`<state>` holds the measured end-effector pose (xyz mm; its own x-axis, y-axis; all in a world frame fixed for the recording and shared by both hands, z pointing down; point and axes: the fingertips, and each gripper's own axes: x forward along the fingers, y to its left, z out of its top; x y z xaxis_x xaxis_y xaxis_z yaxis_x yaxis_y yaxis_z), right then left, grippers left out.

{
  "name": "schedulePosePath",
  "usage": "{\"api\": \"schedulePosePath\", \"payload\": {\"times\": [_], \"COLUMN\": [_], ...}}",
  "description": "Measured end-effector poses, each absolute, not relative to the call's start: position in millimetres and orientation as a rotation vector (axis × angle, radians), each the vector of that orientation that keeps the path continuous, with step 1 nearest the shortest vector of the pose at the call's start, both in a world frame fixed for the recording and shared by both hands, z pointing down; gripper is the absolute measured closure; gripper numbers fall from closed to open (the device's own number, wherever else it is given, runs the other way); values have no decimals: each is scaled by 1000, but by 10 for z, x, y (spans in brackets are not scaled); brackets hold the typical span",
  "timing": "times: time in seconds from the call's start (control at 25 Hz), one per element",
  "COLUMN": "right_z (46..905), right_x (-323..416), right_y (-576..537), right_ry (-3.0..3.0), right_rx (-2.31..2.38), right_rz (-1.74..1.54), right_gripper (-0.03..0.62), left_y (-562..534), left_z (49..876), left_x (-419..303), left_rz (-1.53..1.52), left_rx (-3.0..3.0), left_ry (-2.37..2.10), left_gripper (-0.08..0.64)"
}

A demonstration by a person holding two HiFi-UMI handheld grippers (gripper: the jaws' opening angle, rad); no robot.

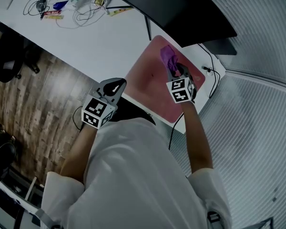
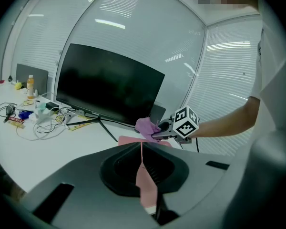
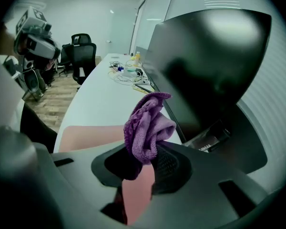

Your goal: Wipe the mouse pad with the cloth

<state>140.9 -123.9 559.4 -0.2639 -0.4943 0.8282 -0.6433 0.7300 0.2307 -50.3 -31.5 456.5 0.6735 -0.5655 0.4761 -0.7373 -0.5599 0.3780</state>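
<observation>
Right gripper (image 1: 174,71) pinches a bunched purple microfibre cloth (image 3: 148,125). The wad fills the jaws and spills up past the tips, hiding them. Cloth hangs over the far part of the flat pink rectangular mouse pad (image 1: 145,82), close to the monitor. It seems to sit just off the pad, but contact is unclear.

Pad lies at the near right corner of the white desk (image 1: 100,42). Its far edge is lost under the overhanging black monitor (image 1: 181,8).

Left gripper (image 1: 117,86) is over the desk's near edge, jaws pressed together on nothing.

Tangle of cables and small items (image 1: 62,6) at the desk's far left, too small to sort.

Wood-plank floor (image 1: 38,94); white slatted blinds (image 1: 257,104); black office chairs (image 3: 80,51).
</observation>
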Motion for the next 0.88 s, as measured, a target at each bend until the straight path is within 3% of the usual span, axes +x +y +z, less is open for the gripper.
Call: {"api": "schedulePosePath", "payload": {"times": [0.88], "right_z": [6658], "right_x": [1326], "right_y": [-2138], "right_ry": [-1612], "right_rx": [763], "right_rz": [-174], "right_gripper": [480], "left_y": [-689], "left_z": [5384], "left_x": [-473], "left_rz": [467], "left_rx": [2215], "left_ry": [-835], "left_gripper": [537]}}
